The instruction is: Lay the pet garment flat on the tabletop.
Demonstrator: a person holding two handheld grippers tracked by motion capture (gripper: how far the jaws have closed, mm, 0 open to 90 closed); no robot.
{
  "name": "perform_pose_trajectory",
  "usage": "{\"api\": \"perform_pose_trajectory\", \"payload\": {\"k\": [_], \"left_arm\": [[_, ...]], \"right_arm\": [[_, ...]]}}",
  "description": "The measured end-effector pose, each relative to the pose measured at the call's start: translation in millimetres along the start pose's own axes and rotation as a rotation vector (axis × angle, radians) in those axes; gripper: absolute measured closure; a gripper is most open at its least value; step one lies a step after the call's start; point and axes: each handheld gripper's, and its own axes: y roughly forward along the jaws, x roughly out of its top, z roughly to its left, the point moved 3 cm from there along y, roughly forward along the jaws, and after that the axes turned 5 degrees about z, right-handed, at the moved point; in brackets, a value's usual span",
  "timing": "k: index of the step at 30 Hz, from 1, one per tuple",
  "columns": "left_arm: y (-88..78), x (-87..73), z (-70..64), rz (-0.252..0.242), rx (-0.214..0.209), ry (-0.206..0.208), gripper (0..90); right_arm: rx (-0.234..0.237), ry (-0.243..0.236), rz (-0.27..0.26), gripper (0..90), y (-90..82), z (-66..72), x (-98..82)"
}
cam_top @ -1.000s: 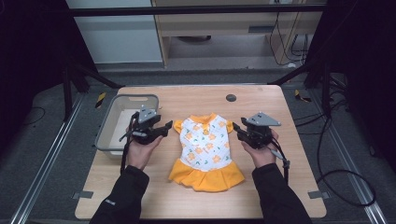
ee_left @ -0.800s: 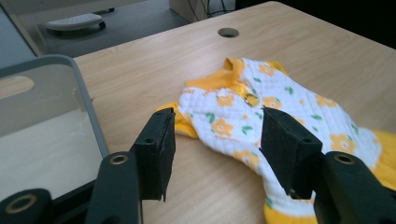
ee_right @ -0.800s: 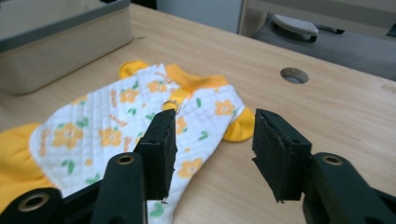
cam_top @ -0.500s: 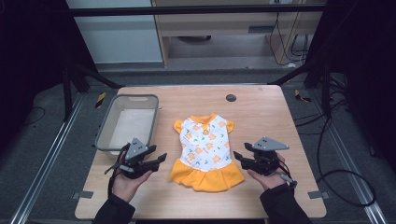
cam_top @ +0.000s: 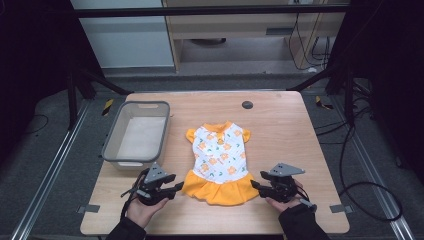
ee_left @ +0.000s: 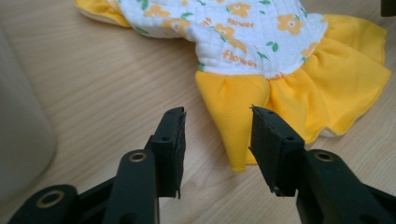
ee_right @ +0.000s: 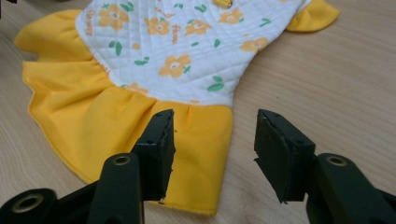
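A small quilted white dress with orange flowers and a yellow frilled skirt [cam_top: 220, 162] lies flat at the centre of the light wooden table [cam_top: 280, 120] in the high view, collar toward the top of the frame. The left gripper [cam_top: 174, 189] sits at the lower left of the frame, just beside the skirt's left corner; its jaws stand apart and have just been closing, with the skirt's corner [ee_left: 233, 135] lying between them, unpinched. The right gripper [cam_top: 255, 186] sits at the lower right, jaws likewise apart and just closing, over the skirt's right corner [ee_right: 205, 154]. A grey plastic basket [cam_top: 112, 145] stands in the left part of the frame.
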Motion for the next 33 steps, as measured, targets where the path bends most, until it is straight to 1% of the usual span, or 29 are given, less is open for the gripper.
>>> {"api": "perform_pose_trajectory", "payload": {"k": [2,4,7,9,12,14,16,17,19,20,21,22,24,26,28,30,33], "left_arm": [[3.8,0.6,-3.4,0.013,-0.007,0.006,59.9],[6.2,0.8,-6.2,0.022,-0.010,0.014,62.7],[10.9,-1.1,-9.0,0.052,-0.016,0.015,67.2],[14.1,-2.6,-9.3,0.076,-0.012,0.019,72.7],[17.5,-3.0,-8.0,0.097,-0.017,0.011,79.7],[19.4,-3.2,-6.5,0.112,-0.025,0.003,84.5],[20.6,-3.5,-5.4,0.120,-0.026,-0.001,86.4],[20.5,-3.6,-5.3,0.123,-0.028,-0.005,86.9],[19.5,-3.6,-6.1,0.129,-0.021,0.001,87.8],[18.6,-3.5,-6.6,0.131,-0.014,0.006,88.0],[17.3,-3.5,-7.5,0.131,-0.007,0.001,88.0],[15.7,-3.5,-8.0,0.131,-0.007,0.002,88.1],[12.7,-4.1,-9.8,0.136,-0.006,0.008,88.3],[10.4,-5.7,-12.7,0.138,-0.013,0.003,88.3],[10.2,-8.0,-16.4,0.147,-0.010,0.005,88.3],[12.6,-10.4,-19.1,0.165,0.004,0.014,88.1],[15.5,-11.8,-19.0,0.170,0.022,0.030,86.5]], "right_arm": [[0.009,0.000,0.024,52.2,4.1,1.4,-3.1],[0.014,-0.011,0.050,55.2,8.5,3.2,-5.4],[0.017,-0.018,0.079,58.5,14.3,5.5,-7.5],[0.021,-0.012,0.101,60.2,17.3,7.2,-8.4],[0.024,-0.021,0.111,66.2,18.6,7.9,-8.3],[0.029,-0.015,0.119,72.8,17.7,8.0,-7.7],[0.040,-0.016,0.121,78.7,17.2,7.4,-7.2],[0.049,-0.015,0.126,80.9,16.5,7.4,-6.9],[0.057,-0.017,0.132,83.4,15.4,7.6,-6.1],[0.066,-0.012,0.135,83.7,14.3,8.3,-5.7],[0.072,-0.019,0.136,83.8,13.1,8.1,-5.0],[0.074,-0.014,0.134,83.8,10.8,8.3,-4.0],[0.088,-0.010,0.114,83.8,4.5,7.2,-1.3],[0.092,-0.006,0.094,83.6,-2.3,4.9,0.9],[0.089,0.004,0.092,83.3,-5.7,2.1,0.4],[0.083,0.010,0.118,82.3,-3.6,0.0,-3.3],[0.060,-0.009,0.171,76.8,4.2,-0.1,-9.1]]}}
